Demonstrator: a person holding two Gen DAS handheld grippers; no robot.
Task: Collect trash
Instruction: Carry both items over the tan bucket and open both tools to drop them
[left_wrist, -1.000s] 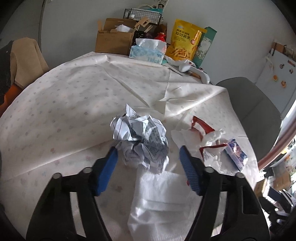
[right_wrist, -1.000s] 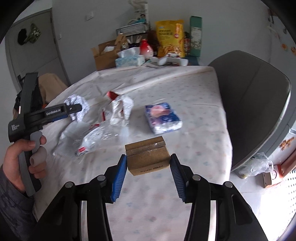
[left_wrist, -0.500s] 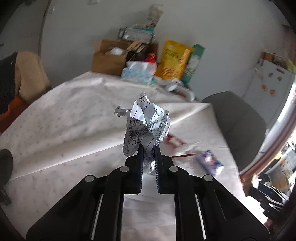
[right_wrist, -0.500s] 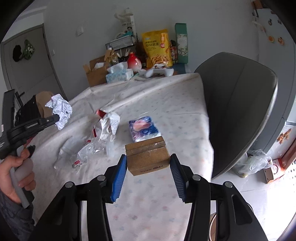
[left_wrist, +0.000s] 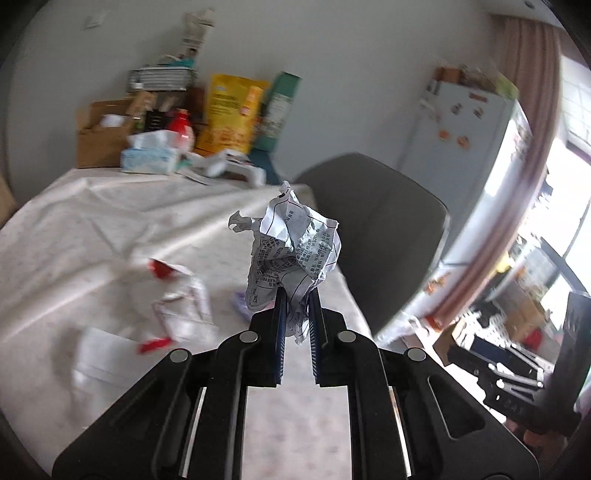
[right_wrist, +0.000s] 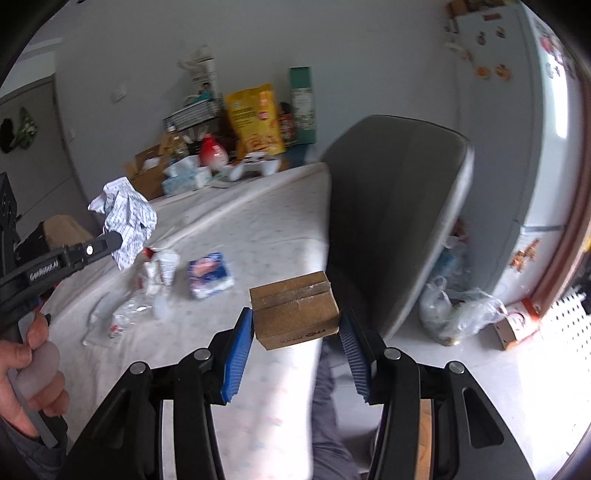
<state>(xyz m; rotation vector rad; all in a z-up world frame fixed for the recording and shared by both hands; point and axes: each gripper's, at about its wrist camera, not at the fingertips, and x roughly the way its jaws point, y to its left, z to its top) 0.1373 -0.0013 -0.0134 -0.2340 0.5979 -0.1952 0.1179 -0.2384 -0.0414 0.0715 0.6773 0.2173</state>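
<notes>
- The left claw (left_wrist: 296, 314) is clamped on a crumpled printed paper (left_wrist: 291, 247), held in the air above the surface (left_wrist: 92, 221).
- A torn red-and-white wrapper (right_wrist: 159, 267) and a blue packet (right_wrist: 210, 275) lie near each other on the surface.
- The right claw (right_wrist: 295, 326) grips a small cardboard box (right_wrist: 295, 314) beside a grey chair (right_wrist: 399, 206).
</notes>
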